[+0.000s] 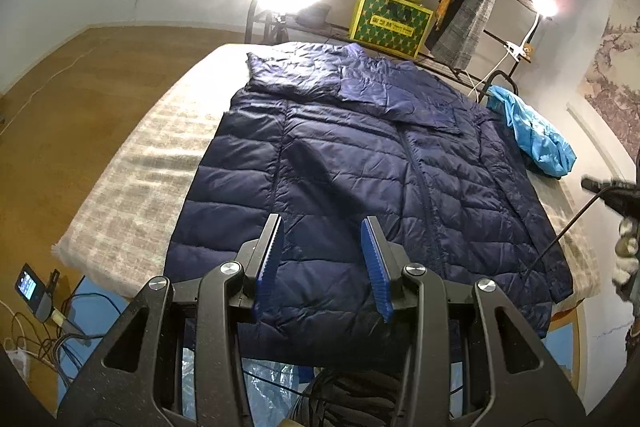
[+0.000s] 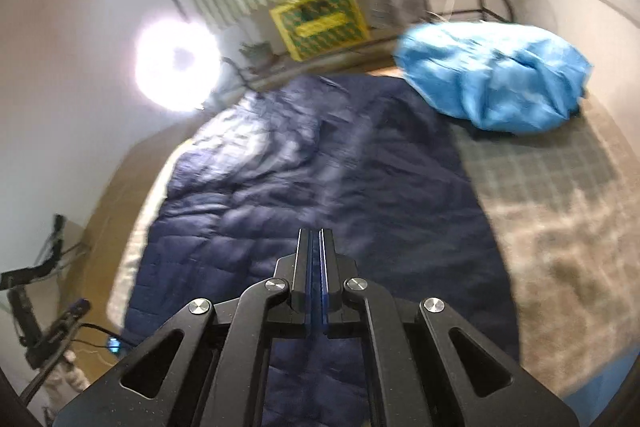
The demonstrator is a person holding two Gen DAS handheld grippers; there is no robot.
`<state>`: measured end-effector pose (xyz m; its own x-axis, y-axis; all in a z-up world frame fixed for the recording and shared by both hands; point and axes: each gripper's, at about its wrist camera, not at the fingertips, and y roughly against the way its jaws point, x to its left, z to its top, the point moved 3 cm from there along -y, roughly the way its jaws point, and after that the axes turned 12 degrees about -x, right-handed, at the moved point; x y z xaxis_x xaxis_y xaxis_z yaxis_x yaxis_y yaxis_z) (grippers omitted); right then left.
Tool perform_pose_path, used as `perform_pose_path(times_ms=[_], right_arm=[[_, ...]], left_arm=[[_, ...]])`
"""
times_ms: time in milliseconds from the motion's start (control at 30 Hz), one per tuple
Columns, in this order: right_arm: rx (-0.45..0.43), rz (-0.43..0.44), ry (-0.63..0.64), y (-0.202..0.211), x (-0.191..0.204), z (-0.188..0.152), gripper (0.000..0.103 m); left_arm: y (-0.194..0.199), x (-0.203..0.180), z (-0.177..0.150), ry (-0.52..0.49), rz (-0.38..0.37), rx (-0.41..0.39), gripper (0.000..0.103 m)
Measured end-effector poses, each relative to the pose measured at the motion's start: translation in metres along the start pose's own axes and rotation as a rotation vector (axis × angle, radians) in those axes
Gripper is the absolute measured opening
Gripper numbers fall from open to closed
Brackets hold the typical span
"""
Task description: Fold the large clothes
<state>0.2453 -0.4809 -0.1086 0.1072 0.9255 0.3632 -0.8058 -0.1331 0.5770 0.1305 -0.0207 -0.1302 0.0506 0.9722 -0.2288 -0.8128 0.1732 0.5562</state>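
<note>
Your left gripper [image 1: 322,259] hovers spread over the hem, gripping nothing, ready to pinch it. Your right gripper [image 2: 317,267] is pressed together, empty. The navy jacket [image 1: 360,163] lies flat on the checked mat [image 1: 132,163], sleeves folded in; the blue garment [image 2: 492,79] waits beyond.

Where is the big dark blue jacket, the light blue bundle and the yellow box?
jacket [image 1: 360,155]: left wrist view, quilted front panel.
light blue bundle [image 2: 496,79]: right wrist view, middle of the crumpled cloth.
yellow box [image 1: 390,23]: left wrist view, patterned front face.
</note>
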Motion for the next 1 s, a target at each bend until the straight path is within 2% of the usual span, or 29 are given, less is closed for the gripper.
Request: perform_pose_path(times_ms=[33, 67, 100, 133, 167, 200, 333, 433, 633, 733, 767, 800, 833, 900, 1000], right_arm=[[0.018, -0.023, -0.021, 0.001, -0.009, -0.004, 0.003], [0.039, -0.049, -0.045, 0.002, -0.022, -0.010, 0.009], [0.054, -0.071, -0.066, 0.004, -0.033, -0.016, 0.022], [0.067, -0.106, -0.091, 0.007, -0.047, -0.024, 0.031], [0.074, -0.144, -0.117, 0.011, -0.062, -0.032, 0.046], [0.079, -0.174, -0.145, 0.015, -0.075, -0.040, 0.049], [0.132, -0.277, -0.247, 0.027, -0.124, -0.075, 0.049], [0.157, -0.324, -0.293, 0.033, -0.145, -0.093, 0.049], [0.205, -0.312, -0.368, 0.033, -0.158, -0.117, 0.049], [0.219, -0.277, -0.368, 0.027, -0.154, -0.123, 0.048], [0.231, -0.268, -0.358, 0.024, -0.151, -0.124, 0.040], [0.234, -0.264, -0.347, 0.021, -0.150, -0.125, 0.019], [0.239, -0.264, -0.325, 0.018, -0.149, -0.125, 0.009], [0.235, -0.268, -0.303, 0.013, -0.147, -0.121, 0.004], [0.176, -0.258, -0.291, 0.014, -0.140, -0.104, 0.003]], left_arm=[[-0.001, 0.001, -0.001, 0.006, -0.001, 0.004, 0.041], [-0.003, 0.003, -0.003, 0.012, -0.002, 0.009, 0.041], [-0.005, 0.004, -0.005, 0.016, -0.002, 0.016, 0.041], [-0.006, 0.005, -0.006, 0.018, -0.002, 0.021, 0.041], [-0.008, 0.005, -0.007, 0.017, -0.001, 0.026, 0.041], [-0.009, 0.006, -0.008, 0.015, 0.000, 0.028, 0.041], [-0.010, 0.006, -0.008, 0.019, -0.002, 0.025, 0.041], [-0.013, 0.005, -0.008, 0.024, -0.007, 0.027, 0.041], [-0.014, -0.001, -0.007, 0.018, -0.020, 0.031, 0.041], [-0.015, -0.003, -0.007, 0.016, -0.024, 0.031, 0.041], [-0.015, -0.003, -0.007, 0.014, -0.025, 0.031, 0.041], [-0.015, -0.004, -0.006, 0.013, -0.026, 0.029, 0.041], [-0.015, -0.005, -0.004, 0.012, -0.027, 0.027, 0.041], [-0.015, -0.006, -0.002, 0.009, -0.030, 0.023, 0.041], [-0.015, -0.008, 0.003, -0.004, -0.030, 0.013, 0.041]])
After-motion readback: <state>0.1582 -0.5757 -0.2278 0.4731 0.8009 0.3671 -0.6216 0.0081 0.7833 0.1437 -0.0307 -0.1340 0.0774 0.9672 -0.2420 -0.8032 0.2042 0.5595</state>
